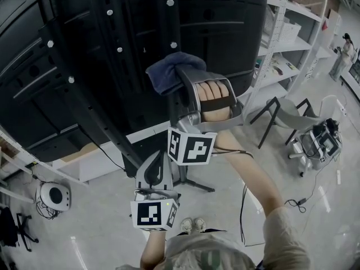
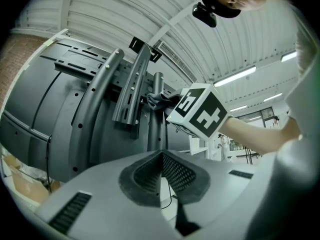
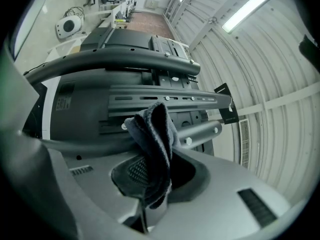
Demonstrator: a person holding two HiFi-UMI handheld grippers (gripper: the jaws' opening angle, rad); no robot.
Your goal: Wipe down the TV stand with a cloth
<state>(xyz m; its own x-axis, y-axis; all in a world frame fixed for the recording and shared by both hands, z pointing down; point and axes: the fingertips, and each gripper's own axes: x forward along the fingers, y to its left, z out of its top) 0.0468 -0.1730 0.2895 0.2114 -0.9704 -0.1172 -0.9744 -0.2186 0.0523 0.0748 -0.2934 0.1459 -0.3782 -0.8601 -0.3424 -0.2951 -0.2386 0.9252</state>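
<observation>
Blue-grey cloth [image 1: 166,72], clamped in the right gripper [image 1: 185,77], rests against the black metal TV stand [image 1: 167,21]. Lower down, the left gripper [image 2: 162,156] has its jaws together, empty.

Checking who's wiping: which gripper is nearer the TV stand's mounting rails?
Right. The right gripper holds the blue cloth up at the mounting rails; the left gripper, shut and empty, sits lower, away from them.

Cool, even light is thrown from ceiling tube lamps [image 3: 248,8], blown out to white. Only soft shadows are cast on the pale floor [image 1: 101,229]. Edges are bent fisheye-style and corners blackened in both gripper views.
</observation>
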